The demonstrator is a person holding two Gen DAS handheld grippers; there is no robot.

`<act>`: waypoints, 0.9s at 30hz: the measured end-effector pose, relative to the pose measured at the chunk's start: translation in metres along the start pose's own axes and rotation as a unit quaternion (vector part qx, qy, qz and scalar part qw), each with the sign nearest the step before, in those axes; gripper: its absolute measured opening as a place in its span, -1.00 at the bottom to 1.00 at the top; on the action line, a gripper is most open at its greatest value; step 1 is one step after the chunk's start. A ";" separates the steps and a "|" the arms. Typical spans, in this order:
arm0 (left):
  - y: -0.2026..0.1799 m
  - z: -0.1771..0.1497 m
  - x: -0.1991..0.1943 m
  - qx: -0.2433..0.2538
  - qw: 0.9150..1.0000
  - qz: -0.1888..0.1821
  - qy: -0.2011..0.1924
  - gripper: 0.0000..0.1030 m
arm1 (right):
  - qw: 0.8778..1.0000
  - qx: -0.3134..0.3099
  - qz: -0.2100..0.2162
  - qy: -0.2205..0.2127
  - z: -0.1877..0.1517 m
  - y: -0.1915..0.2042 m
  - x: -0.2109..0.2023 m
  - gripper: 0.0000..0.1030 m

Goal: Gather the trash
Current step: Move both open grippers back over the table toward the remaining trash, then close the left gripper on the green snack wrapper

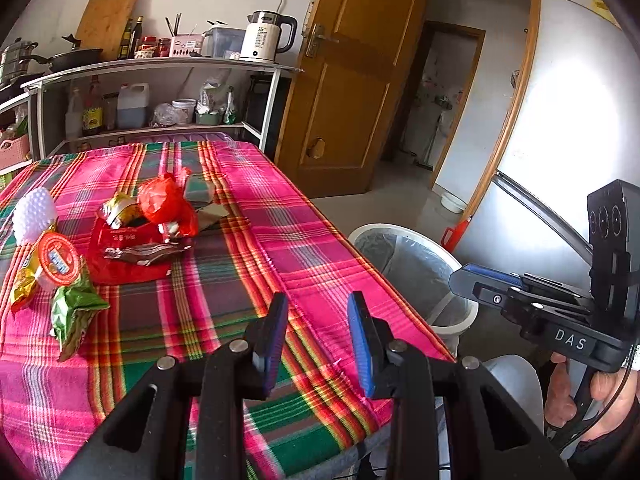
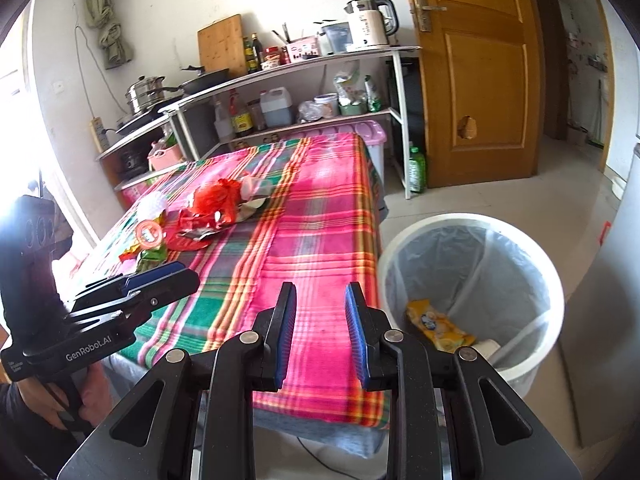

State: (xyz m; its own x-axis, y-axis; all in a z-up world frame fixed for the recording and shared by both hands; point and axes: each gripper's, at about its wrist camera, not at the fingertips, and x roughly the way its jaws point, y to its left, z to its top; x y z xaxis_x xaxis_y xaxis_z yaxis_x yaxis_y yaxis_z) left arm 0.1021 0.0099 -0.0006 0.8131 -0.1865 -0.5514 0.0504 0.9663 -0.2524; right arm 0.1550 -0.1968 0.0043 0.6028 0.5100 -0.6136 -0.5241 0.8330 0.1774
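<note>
Left wrist view: left gripper (image 1: 318,334) released, empty, above the tablecloth (image 1: 248,264); wrappers (image 1: 120,236) lie well apart.
Right wrist view: right gripper (image 2: 320,330) released, empty, near the bin (image 2: 556,280). Risk: thin crumpled foil slipping from the pads mid-carry

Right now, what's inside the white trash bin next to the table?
The round white plastic trash bin has a clear liner holding a yellow snack wrapper and a white scrap beside it. The near rim hides the rest of the bottom.
</note>
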 end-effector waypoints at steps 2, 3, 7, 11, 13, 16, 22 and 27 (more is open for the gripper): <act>0.009 -0.002 -0.006 -0.006 1.000 0.009 -0.003 -0.37 | 1.000 -0.005 0.007 0.005 0.000 0.007 0.005 -0.49; 0.013 -0.003 -0.009 -0.009 1.000 0.015 -0.005 -0.33 | 1.000 -0.008 0.010 0.007 0.000 0.010 0.008 -0.49; 0.031 -0.007 -0.020 -0.021 0.999 0.043 -0.016 -0.18 | 0.999 -0.018 0.023 0.015 0.001 0.023 0.019 -0.49; 0.052 -0.008 -0.030 -0.035 0.996 0.079 -0.028 -0.10 | 0.999 -0.029 0.035 0.018 0.005 0.034 0.028 -0.37; 0.064 -0.008 -0.032 -0.047 0.994 0.096 -0.030 -0.08 | 0.998 -0.034 0.041 0.018 0.008 0.039 0.033 -0.35; 0.082 -0.007 -0.036 -0.063 0.989 0.126 -0.034 0.00 | 0.998 -0.042 0.048 0.019 0.013 0.047 0.042 -0.34; 0.121 -0.010 -0.030 -0.113 0.979 0.170 -0.023 0.11 | 0.996 -0.059 0.063 0.025 0.019 0.062 0.057 -0.34; 0.139 -0.010 -0.018 -0.137 0.973 0.186 -0.010 0.15 | 0.995 -0.062 0.068 0.031 0.020 0.064 0.066 -0.34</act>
State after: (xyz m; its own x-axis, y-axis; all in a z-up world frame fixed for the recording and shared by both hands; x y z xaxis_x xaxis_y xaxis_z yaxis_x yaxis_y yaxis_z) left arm 0.0884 0.1456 -0.0340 0.7561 0.1735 -0.6310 -0.4047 0.8817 -0.2425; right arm 0.1733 -0.1050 -0.0094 0.4849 0.5984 -0.6378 -0.6710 0.7223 0.1675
